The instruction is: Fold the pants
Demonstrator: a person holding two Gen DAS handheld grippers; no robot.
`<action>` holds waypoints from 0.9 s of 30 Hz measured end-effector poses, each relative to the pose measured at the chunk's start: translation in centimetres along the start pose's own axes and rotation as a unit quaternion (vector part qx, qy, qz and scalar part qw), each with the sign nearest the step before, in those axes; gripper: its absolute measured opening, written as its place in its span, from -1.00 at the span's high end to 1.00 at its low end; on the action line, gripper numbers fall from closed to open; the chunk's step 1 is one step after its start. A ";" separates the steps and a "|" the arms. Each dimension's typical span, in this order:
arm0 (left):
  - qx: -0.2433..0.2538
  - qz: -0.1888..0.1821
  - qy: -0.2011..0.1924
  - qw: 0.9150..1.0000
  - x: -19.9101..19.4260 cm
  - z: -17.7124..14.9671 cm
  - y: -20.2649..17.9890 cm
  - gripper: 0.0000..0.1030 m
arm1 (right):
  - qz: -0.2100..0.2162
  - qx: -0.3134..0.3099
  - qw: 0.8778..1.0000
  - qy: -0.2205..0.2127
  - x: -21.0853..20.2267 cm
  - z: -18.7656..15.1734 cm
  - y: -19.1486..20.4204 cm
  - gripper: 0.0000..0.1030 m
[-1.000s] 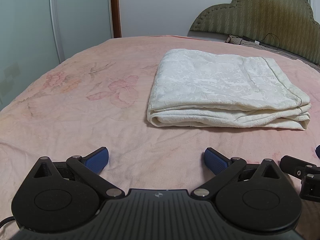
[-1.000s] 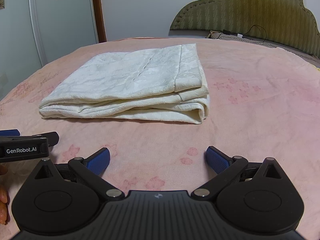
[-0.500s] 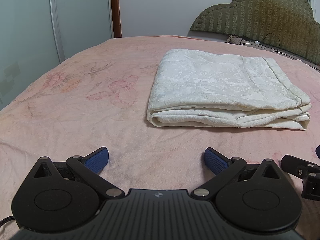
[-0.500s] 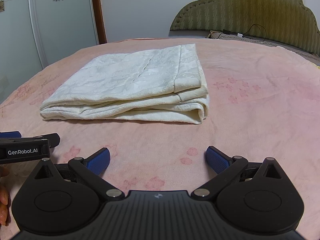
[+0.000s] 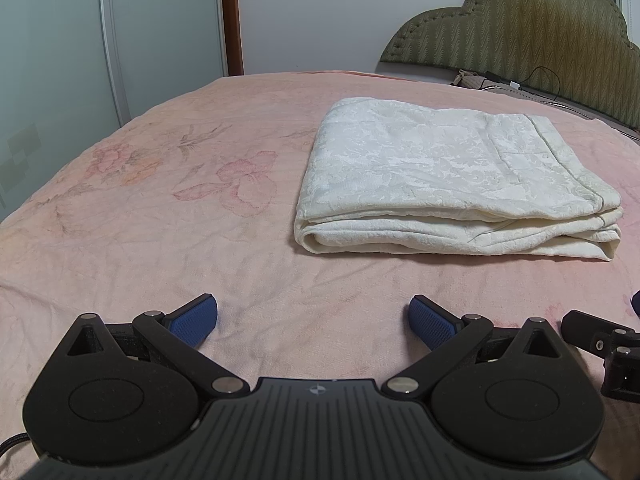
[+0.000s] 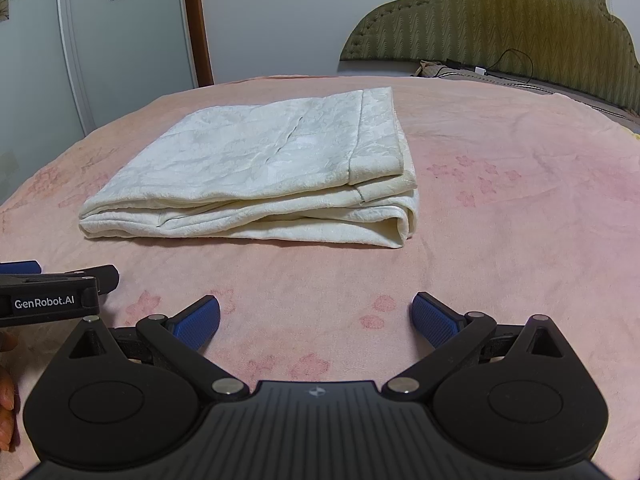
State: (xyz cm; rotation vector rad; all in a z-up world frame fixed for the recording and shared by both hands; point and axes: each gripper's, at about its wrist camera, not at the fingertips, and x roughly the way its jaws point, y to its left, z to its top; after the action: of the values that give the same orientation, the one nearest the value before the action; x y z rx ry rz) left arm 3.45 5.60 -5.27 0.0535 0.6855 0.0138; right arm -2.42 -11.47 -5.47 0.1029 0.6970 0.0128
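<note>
left tool (image 5: 313,316) low over the bed (image 5: 160,232), level, fingers spread wide, nothing between them. right tool (image 6: 316,318) same pose — wide apart, empty, side by side with the left. pants (image 5: 448,184) lie folded in a cream stack on the pink floral cover, ahead of both tools, touching neither. right view only: left tool's side with "genrobot.ai" label, fingertips of a hand (image 6: 7,408) at the left edge. left view only: part of the right tool at the right edge.
</note>
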 end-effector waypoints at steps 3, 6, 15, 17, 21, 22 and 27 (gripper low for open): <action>-0.001 0.001 0.000 1.000 0.0 0.0 0.0 -1.00 | 0.000 0.000 1.000 0.000 0.0 0.0 0.0 -1.00; -0.003 0.000 0.001 1.000 0.0 0.0 -0.1 -1.00 | -0.002 -0.003 1.000 0.001 0.0 0.0 0.1 -1.00; -0.004 0.001 0.001 1.000 0.0 0.0 -0.1 -1.00 | 0.001 0.001 1.000 -0.001 0.0 0.0 -0.1 -1.00; -0.002 0.003 0.001 1.000 -0.1 0.0 -0.2 -1.00 | -0.001 -0.002 1.000 0.001 0.0 0.0 -0.1 -1.00; -0.003 0.002 0.001 1.000 -0.1 0.0 -0.2 -1.00 | -0.005 -0.007 1.000 0.003 0.1 0.0 0.1 -1.00; -0.003 0.003 0.001 1.000 -0.1 0.0 -0.2 -1.00 | -0.005 -0.007 1.000 0.003 0.1 0.0 0.2 -1.00; -0.003 0.002 0.001 1.000 -0.1 0.0 -0.2 -1.00 | -0.005 -0.007 1.000 0.003 0.1 0.0 0.2 -1.00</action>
State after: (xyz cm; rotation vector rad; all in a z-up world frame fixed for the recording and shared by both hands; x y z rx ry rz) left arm 3.37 5.42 -5.27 0.0490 0.6868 0.0208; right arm -2.35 -11.31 -5.49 0.0862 0.7027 0.0078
